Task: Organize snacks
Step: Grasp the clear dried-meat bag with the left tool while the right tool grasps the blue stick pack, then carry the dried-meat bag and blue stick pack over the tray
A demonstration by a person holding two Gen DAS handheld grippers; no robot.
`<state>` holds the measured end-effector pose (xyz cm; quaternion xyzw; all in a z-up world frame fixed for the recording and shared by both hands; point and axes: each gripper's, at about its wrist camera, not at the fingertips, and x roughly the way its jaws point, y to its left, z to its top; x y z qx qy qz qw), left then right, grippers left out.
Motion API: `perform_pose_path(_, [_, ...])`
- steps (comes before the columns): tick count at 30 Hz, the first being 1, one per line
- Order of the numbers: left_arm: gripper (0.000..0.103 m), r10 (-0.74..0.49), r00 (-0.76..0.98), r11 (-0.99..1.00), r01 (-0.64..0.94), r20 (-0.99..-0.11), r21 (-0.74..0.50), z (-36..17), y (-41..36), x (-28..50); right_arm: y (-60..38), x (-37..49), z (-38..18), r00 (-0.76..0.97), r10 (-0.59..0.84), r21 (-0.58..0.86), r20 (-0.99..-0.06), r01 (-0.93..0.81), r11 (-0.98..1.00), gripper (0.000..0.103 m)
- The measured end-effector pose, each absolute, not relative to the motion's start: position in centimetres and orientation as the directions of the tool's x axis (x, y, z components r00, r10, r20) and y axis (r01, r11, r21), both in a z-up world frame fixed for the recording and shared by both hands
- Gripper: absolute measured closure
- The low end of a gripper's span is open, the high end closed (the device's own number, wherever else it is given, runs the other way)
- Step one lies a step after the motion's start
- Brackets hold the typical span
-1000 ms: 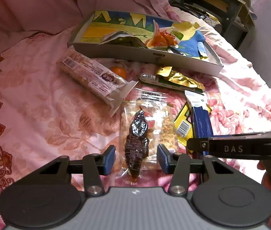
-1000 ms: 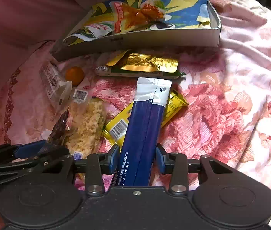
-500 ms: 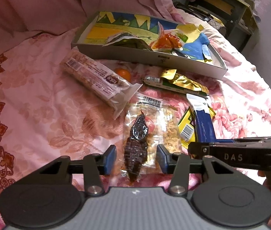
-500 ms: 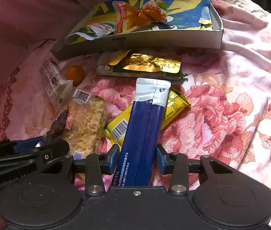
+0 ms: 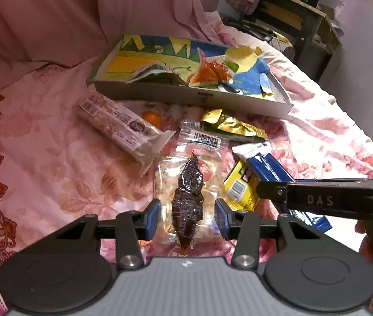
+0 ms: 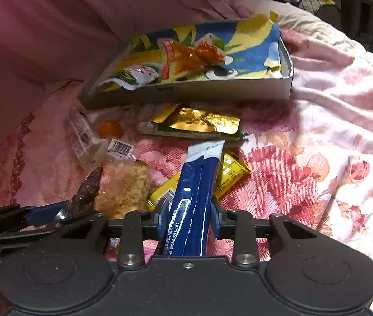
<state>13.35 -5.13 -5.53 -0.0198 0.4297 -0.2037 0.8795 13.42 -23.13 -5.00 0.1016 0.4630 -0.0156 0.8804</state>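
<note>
Right wrist view: right gripper [image 6: 189,218] pinches the blue packet [image 6: 195,197], aimed at the box [image 6: 186,93] at twelve o'clock, likely its destination. Left gripper [image 5: 187,216] gapes around the dark snack [image 5: 187,200], not touching.

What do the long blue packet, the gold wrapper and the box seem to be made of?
Blue packet: glossy plastic film, judging by its white glare streaks. Gold wrapper: crinkled metallic foil, mirror-bright creases. Box: likely matte grey cardboard, with thin, flat walls and a printed inside.
</note>
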Motion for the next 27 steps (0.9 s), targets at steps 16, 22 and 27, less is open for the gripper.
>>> perform_pose_path(16, [0.055, -0.427, 0.586, 0.898, 0.366, -0.689, -0.245, -4.6, -4.9, 13.0, -22.6, 11.3, -2.9, 0.651, 0.041, 0.126, -0.758, 0.085, 0.988, 0.08])
perform_pose_path(22, [0.055, -0.427, 0.588, 0.899, 0.361, -0.687, -0.25, -4.6, -4.8, 12.9, -22.0, 11.2, -2.8, 0.663, 0.034, 0.09, -0.747, 0.051, 0.995, 0.082])
perform_pose_path(27, [0.055, -0.435, 0.605, 0.897, 0.357, -0.667, -0.261, -4.3, -4.5, 12.8, -21.9, 10.8, -2.2, 0.701, 0.023, 0.079, -0.712, 0.047, 0.996, 0.082])
